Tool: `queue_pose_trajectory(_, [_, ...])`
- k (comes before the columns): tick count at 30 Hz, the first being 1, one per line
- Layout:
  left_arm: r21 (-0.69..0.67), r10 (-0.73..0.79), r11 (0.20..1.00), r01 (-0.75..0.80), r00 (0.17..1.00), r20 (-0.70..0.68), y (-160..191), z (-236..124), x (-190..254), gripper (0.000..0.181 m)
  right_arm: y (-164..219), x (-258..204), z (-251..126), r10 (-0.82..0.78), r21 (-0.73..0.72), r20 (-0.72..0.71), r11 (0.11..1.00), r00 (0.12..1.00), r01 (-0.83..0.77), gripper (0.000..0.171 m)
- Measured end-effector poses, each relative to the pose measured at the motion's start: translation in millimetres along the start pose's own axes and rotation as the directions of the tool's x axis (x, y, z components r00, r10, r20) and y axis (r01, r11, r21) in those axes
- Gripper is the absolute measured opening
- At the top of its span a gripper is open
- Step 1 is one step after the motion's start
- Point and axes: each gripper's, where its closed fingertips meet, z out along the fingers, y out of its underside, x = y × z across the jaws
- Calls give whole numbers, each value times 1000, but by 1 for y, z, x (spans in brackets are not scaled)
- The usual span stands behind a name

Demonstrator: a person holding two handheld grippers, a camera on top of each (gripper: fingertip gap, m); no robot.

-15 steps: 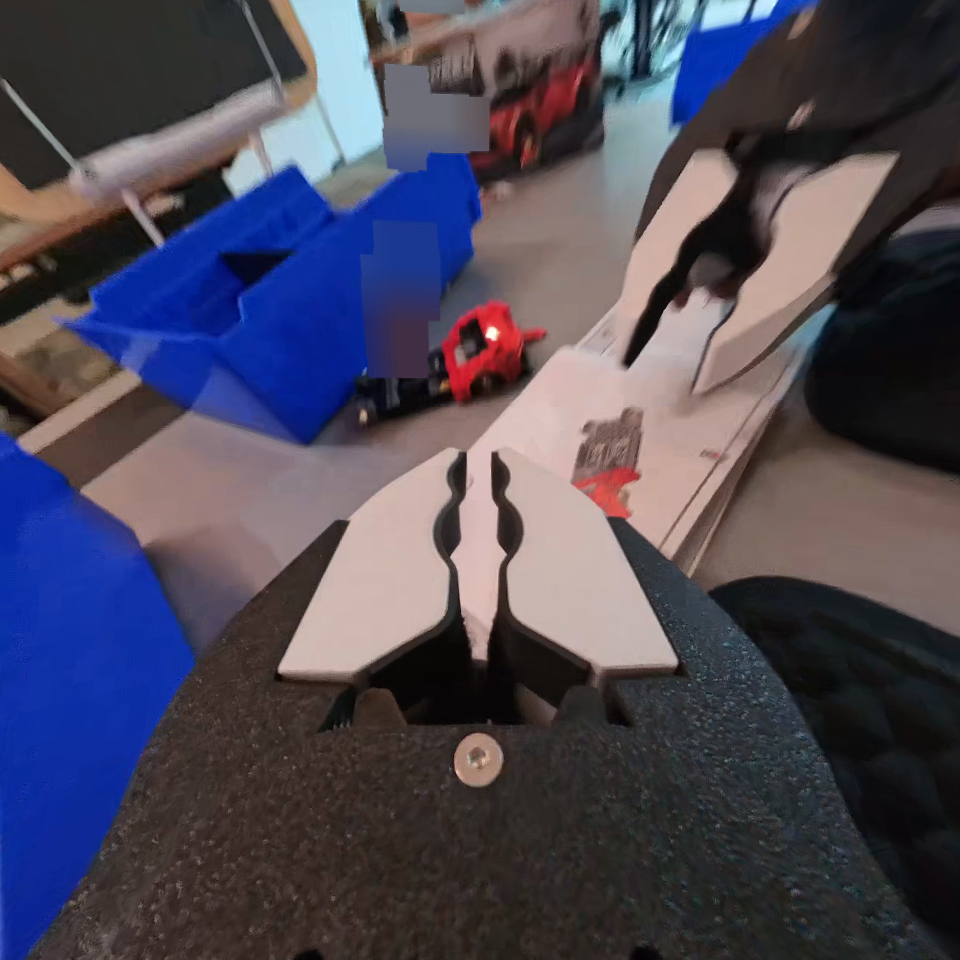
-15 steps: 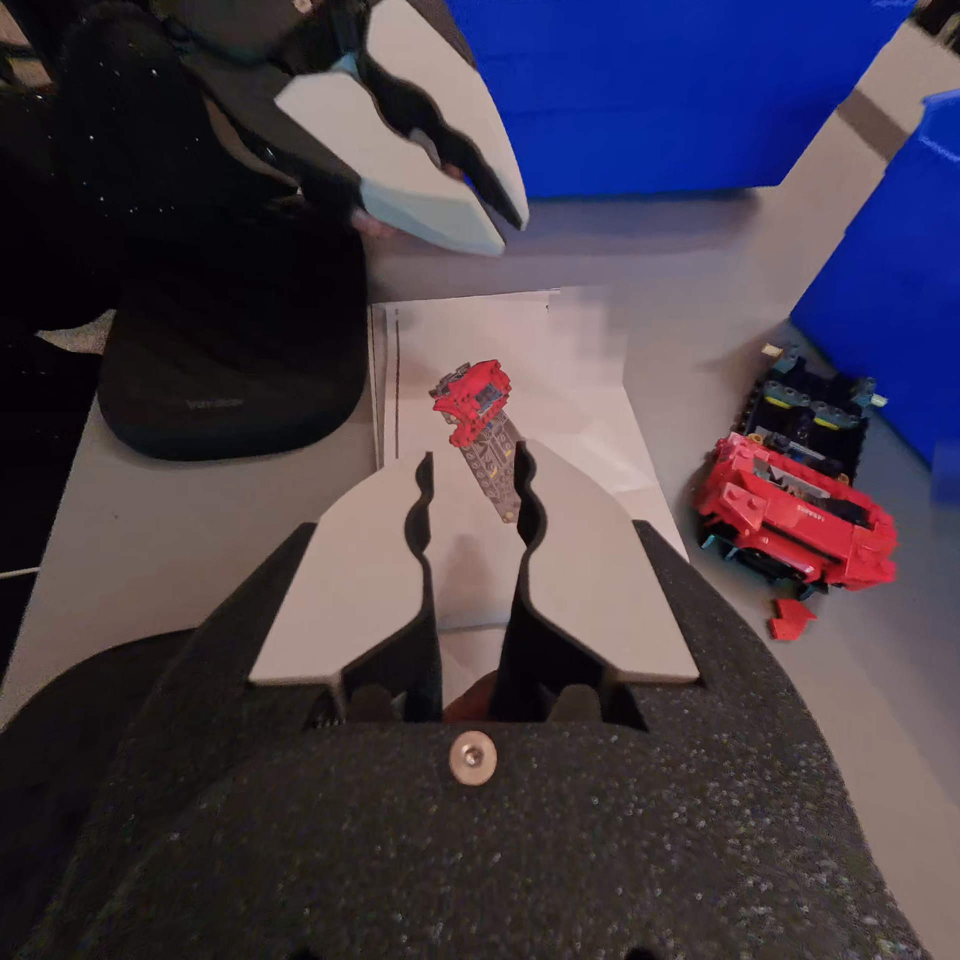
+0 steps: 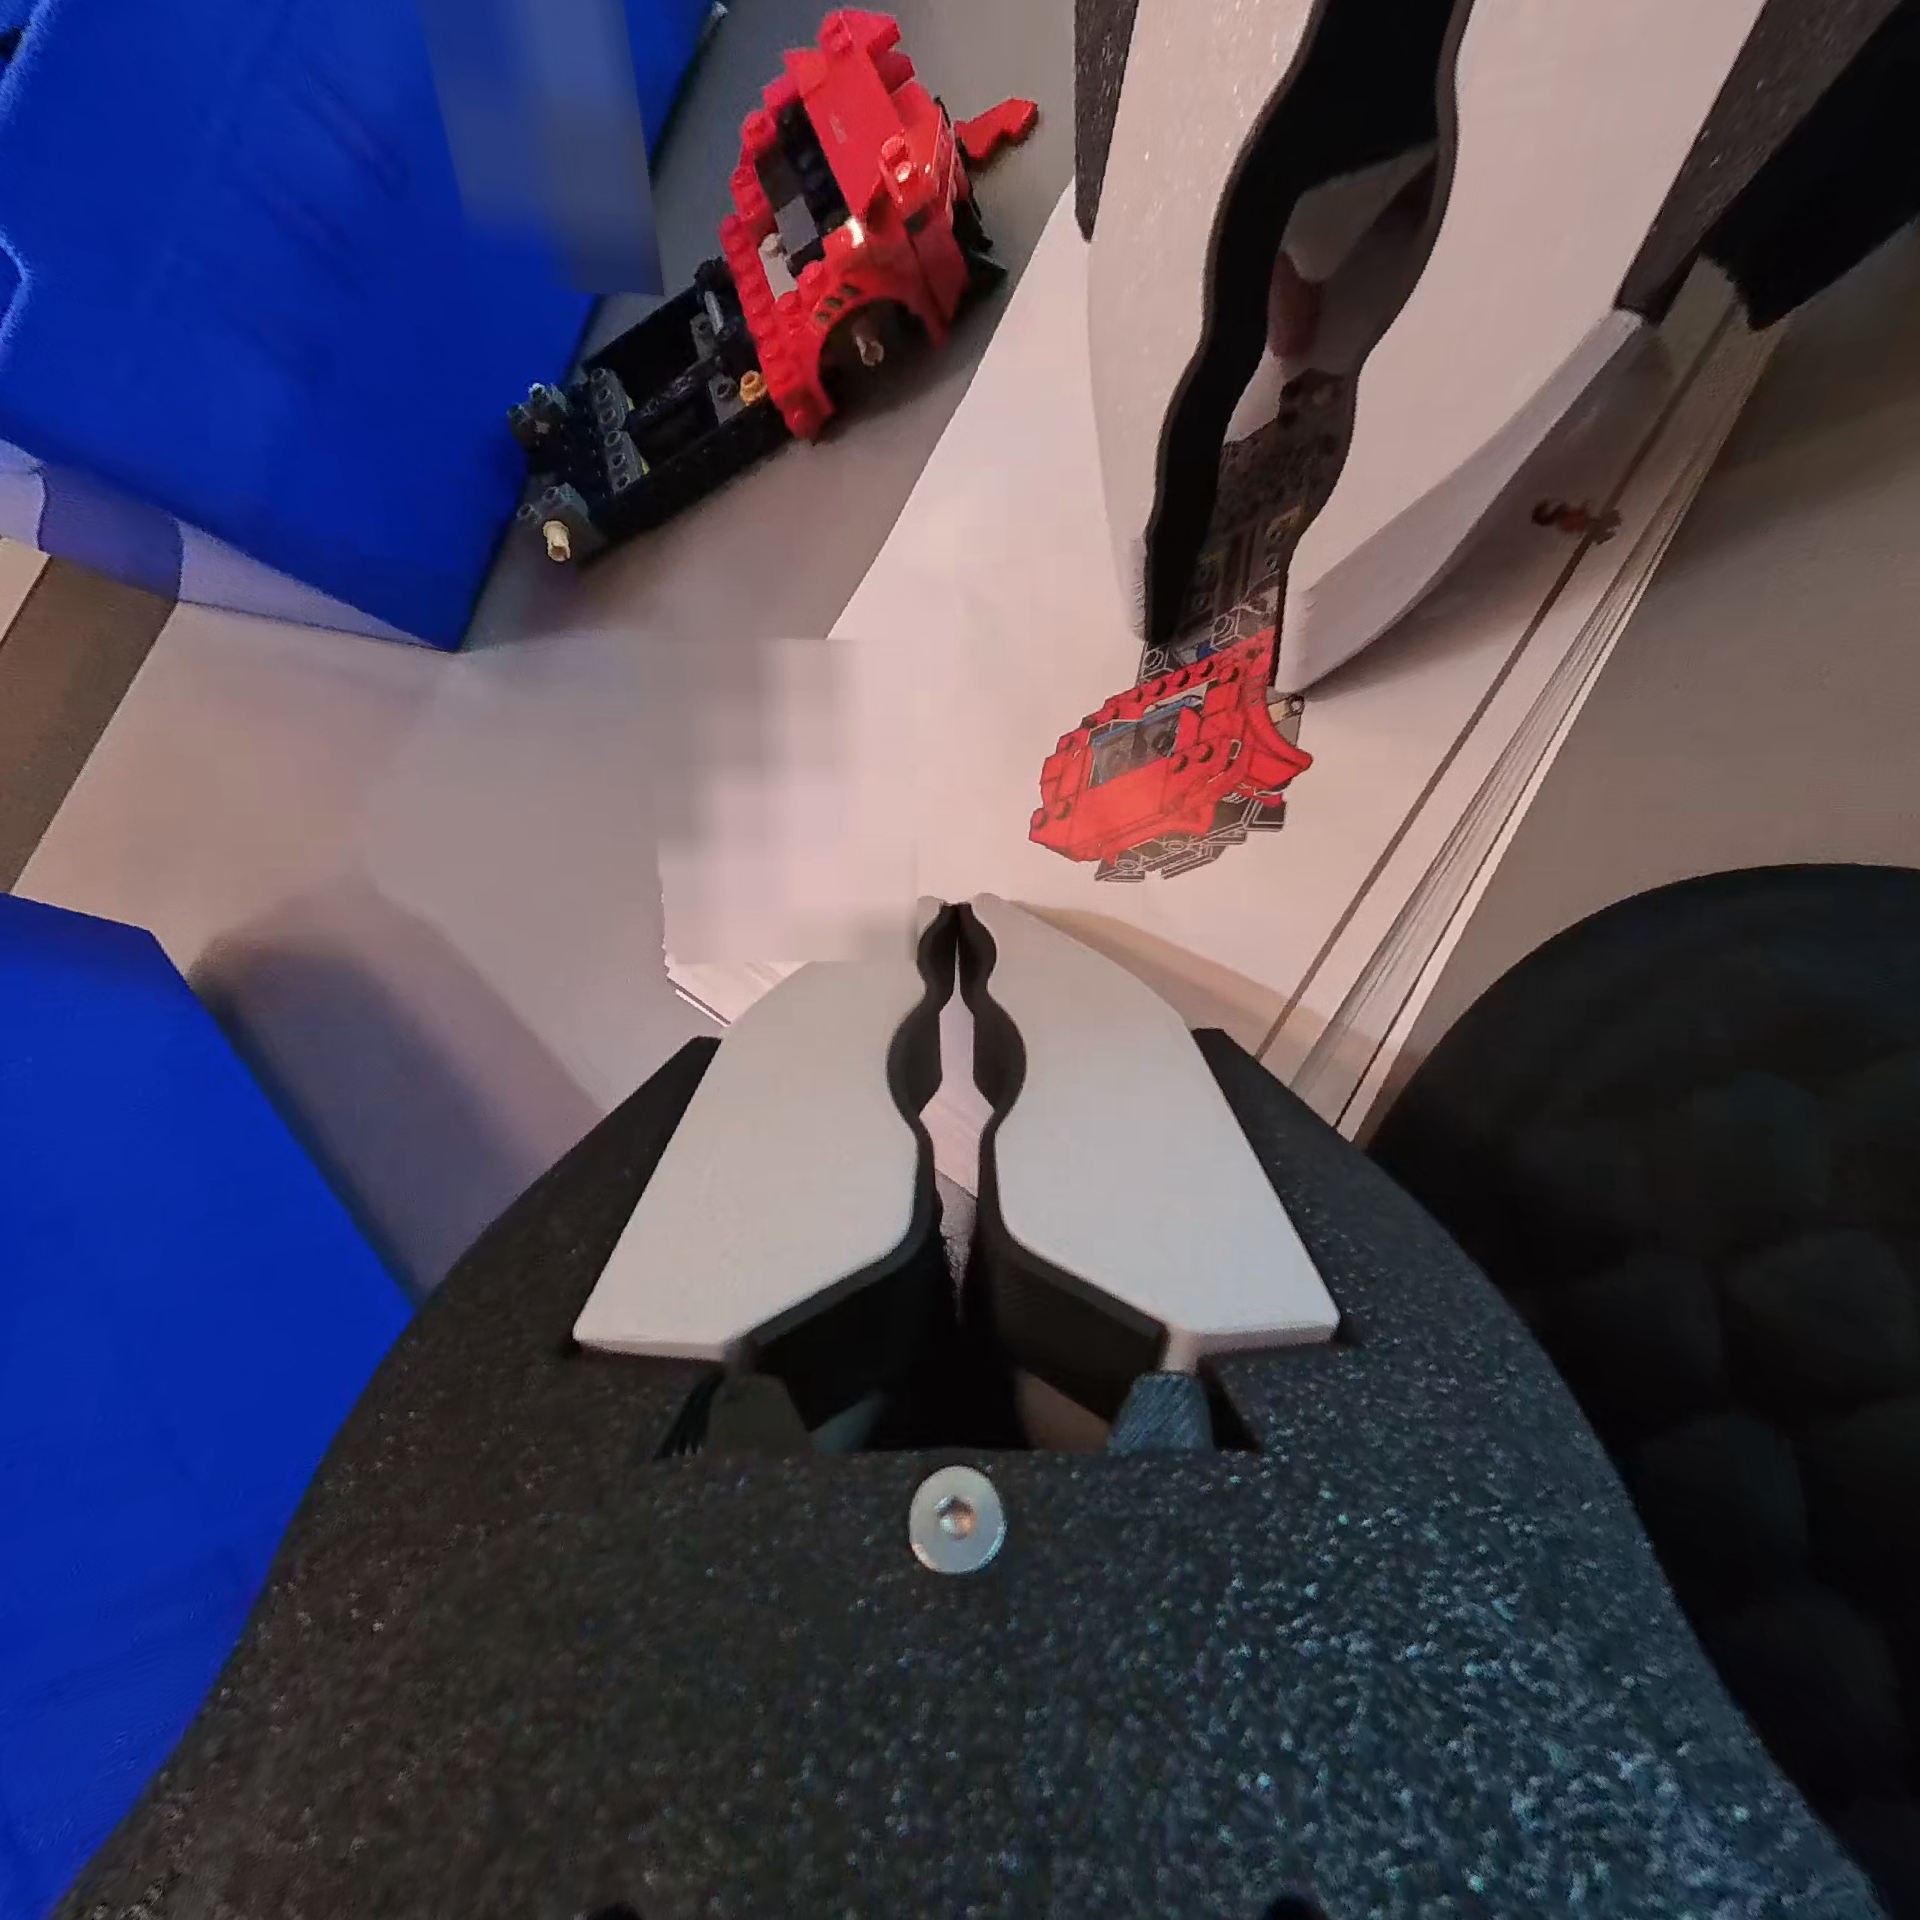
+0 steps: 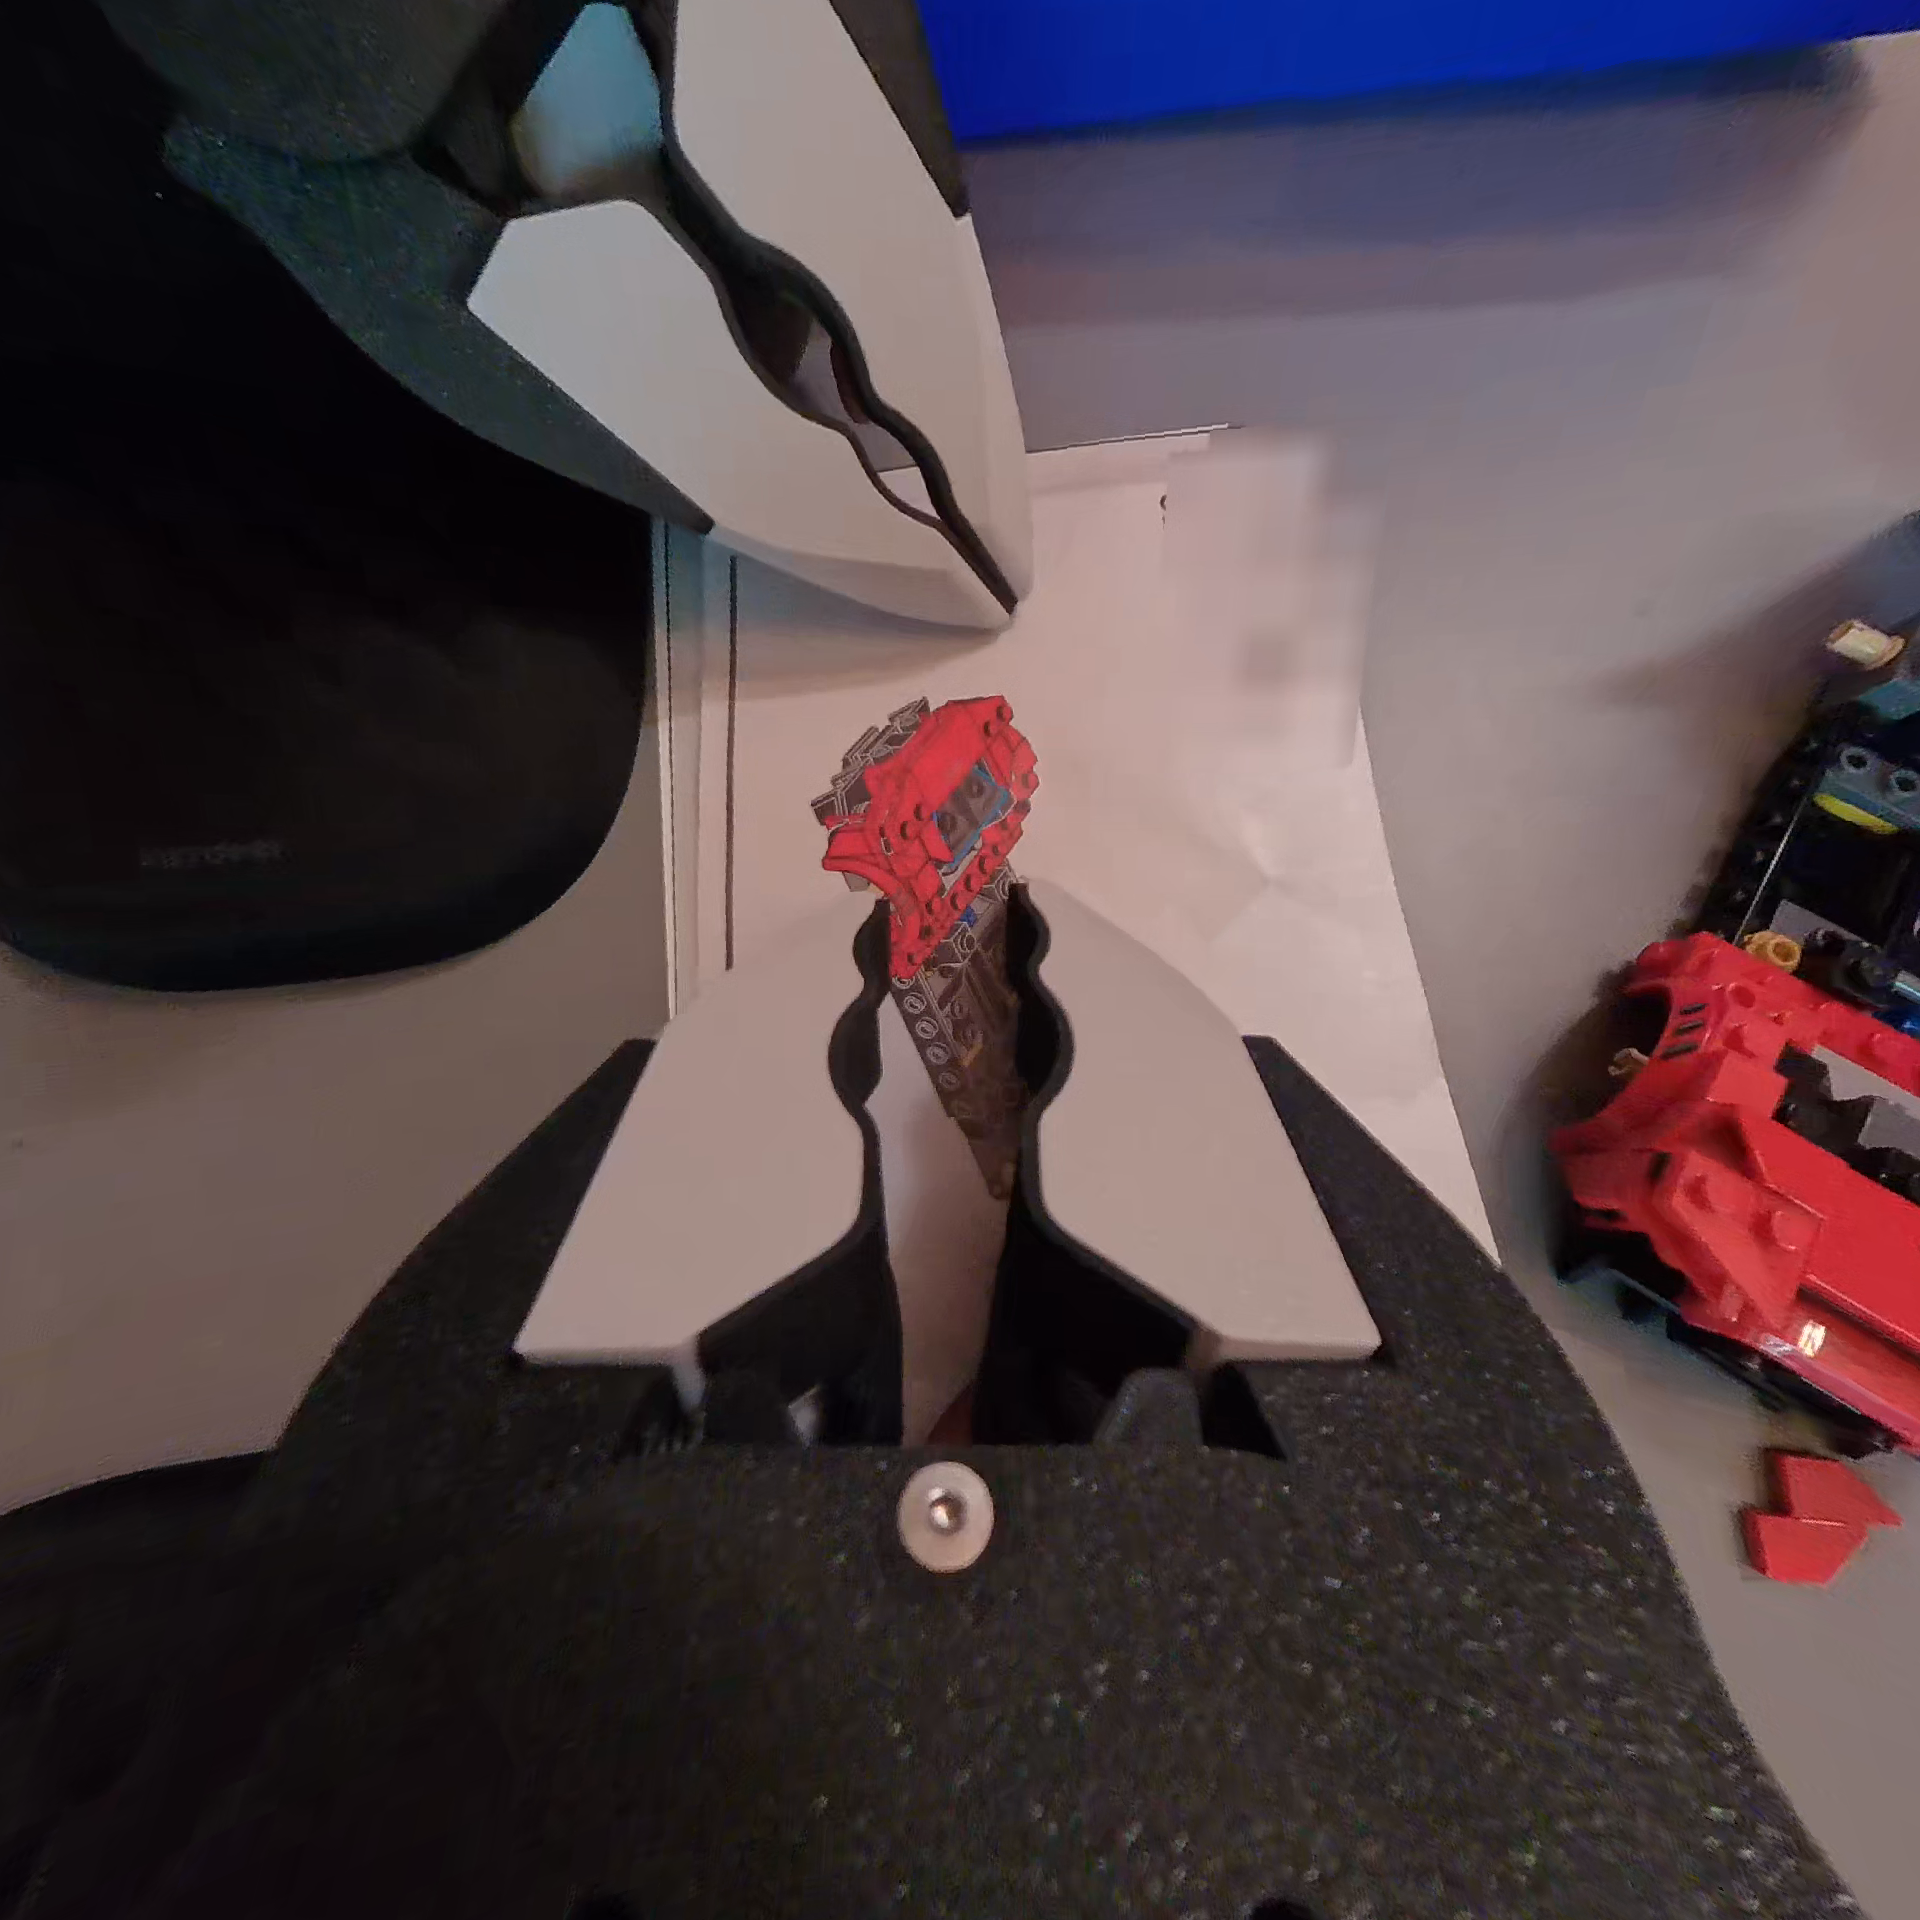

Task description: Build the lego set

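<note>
Blue plastic bins [image 3: 260, 312] with smooth walls fill the left of the left wrist view, one far and one near, on a pale grey tabletop [image 4: 260, 1143]. Black, softly rounded fabric shapes [image 4: 291, 675] lie on the booklet's other side. A white instruction booklet [image 3: 987, 644] lies flat between them, its stacked page edges visible along one side, with a printed picture of a red, studded car section [image 4: 935, 810] on the open page. To the booklet's side sits the partly built lego car [image 3: 790, 281], a glossy red body on a black, holed frame, and just beside it lies a small loose red angular piece [image 4: 1813, 1522]. The left gripper [image 3: 956, 914], grainy black body with matt grey wavy-edged fingers, has its tips together over the booklet's near edge, holding nothing visible. The right gripper [image 4: 945, 904], of the same build, has its fingers apart and empty, low over the printed picture; I cannot tell whether it touches the page
</note>
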Motion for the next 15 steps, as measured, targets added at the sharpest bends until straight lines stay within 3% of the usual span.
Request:
queue_pose_trajectory(7, [25, 23, 999, -24, 999, 45, -2, -1, -4, 5, 0, 0, -1, 30, 0, 23, 1000, 999, -30, 21])
queue_pose_trajectory(15, [197, -157, 969, 147, 987, 39, -15, -18, -21, 5, 0, -2, -1, 2, -1, 26, 1000, 1000, -2, 26])
